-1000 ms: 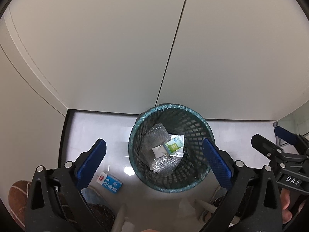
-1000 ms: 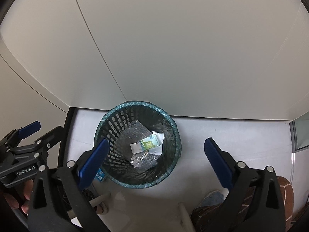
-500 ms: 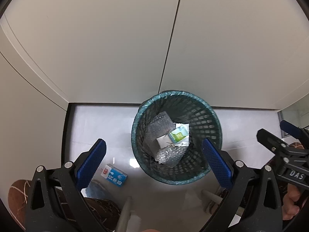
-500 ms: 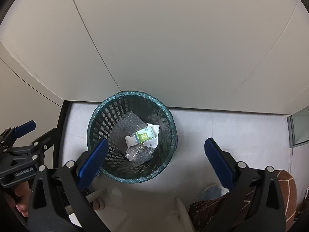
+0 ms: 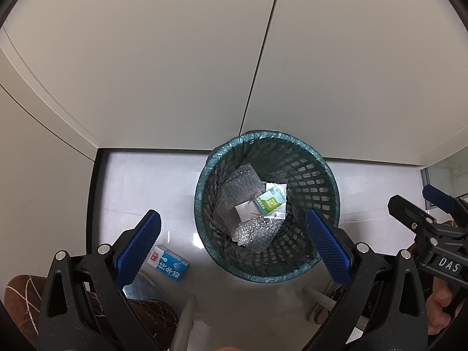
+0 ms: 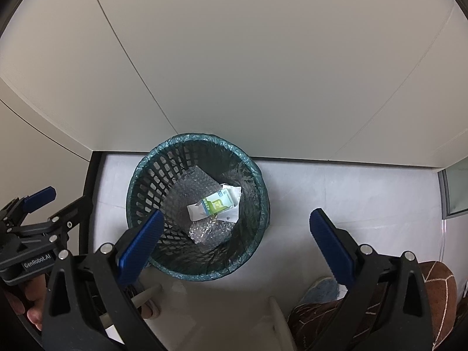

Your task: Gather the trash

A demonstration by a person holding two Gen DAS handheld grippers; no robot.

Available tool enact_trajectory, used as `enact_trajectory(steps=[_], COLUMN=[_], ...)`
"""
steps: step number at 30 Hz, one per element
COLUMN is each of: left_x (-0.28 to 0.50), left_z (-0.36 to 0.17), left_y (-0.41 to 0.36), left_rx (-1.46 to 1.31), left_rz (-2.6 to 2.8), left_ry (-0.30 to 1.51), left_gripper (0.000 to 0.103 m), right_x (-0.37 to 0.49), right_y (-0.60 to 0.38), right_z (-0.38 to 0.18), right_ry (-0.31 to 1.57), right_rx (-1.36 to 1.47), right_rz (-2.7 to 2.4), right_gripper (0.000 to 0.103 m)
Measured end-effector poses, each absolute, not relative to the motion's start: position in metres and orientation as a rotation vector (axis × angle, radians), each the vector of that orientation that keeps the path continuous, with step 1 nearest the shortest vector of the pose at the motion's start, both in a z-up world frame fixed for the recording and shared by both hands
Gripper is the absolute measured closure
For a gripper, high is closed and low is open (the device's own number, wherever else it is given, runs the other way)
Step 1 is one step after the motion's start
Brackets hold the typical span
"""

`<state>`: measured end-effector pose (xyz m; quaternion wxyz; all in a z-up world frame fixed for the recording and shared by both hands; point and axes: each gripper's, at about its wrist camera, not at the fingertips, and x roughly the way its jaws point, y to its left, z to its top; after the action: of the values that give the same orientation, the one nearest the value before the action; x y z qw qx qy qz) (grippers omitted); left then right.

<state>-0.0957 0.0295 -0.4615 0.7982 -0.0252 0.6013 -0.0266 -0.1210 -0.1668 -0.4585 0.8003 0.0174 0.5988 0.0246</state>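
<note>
A teal mesh wastebasket (image 5: 317,181) (image 6: 150,188) with a liner stands on the white floor against the wall. Inside it lie bubble wrap (image 5: 237,190) (image 6: 194,188) and a green-and-white packet (image 5: 270,201) (image 6: 218,204). A blue milk carton (image 5: 169,264) lies on the floor to the left of the basket, just past my left finger. My left gripper (image 5: 233,229) hangs open and empty above the basket's near side. My right gripper (image 6: 237,228) is open and empty too, above the basket's right rim. Each gripper shows at the edge of the other's view.
White wall panels (image 5: 175,58) close the back and left, with a dark skirting strip (image 5: 91,204) on the left. A person's brown trouser legs (image 6: 438,289) and a slipper (image 6: 320,289) are at the bottom. A pale bar (image 5: 184,321) stands near the feet.
Both views have drifted slightly, so the basket sits a little higher in each frame. Both grippers stay open and empty. The trash and the carton have not moved.
</note>
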Motion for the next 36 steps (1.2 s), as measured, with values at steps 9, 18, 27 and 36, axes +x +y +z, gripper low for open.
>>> enact_trajectory(steps=[9, 18, 27, 36], left_x=[-0.0950, -0.0948, -0.0947, -0.0925], left_z=[-0.4618, -0.4618, -0.4621, -0.4617], left_y=[0.0303, 0.0282, 0.0250, 0.0282], left_rx=[-0.051, -0.034, -0.023, -0.004], left_rz=[-0.055, -0.062, -0.067, -0.024], left_ry=[1.290, 1.289, 1.278, 1.266], left_gripper=[0.006, 0.006, 0.006, 0.006], right_x=[-0.1206, -0.1205, -0.1206, -0.1199], right_y=[-0.1668, -0.1674, -0.1670, -0.1664], right_z=[-0.4600, -0.4609, -0.4603, -0.4602], right_ry=[1.286, 1.286, 1.285, 1.285], right_rx=[0.035, 0.036, 0.038, 0.040], right_rz=[0.052, 0.053, 0.052, 0.053], right_gripper=[0.008, 0.008, 0.008, 0.008])
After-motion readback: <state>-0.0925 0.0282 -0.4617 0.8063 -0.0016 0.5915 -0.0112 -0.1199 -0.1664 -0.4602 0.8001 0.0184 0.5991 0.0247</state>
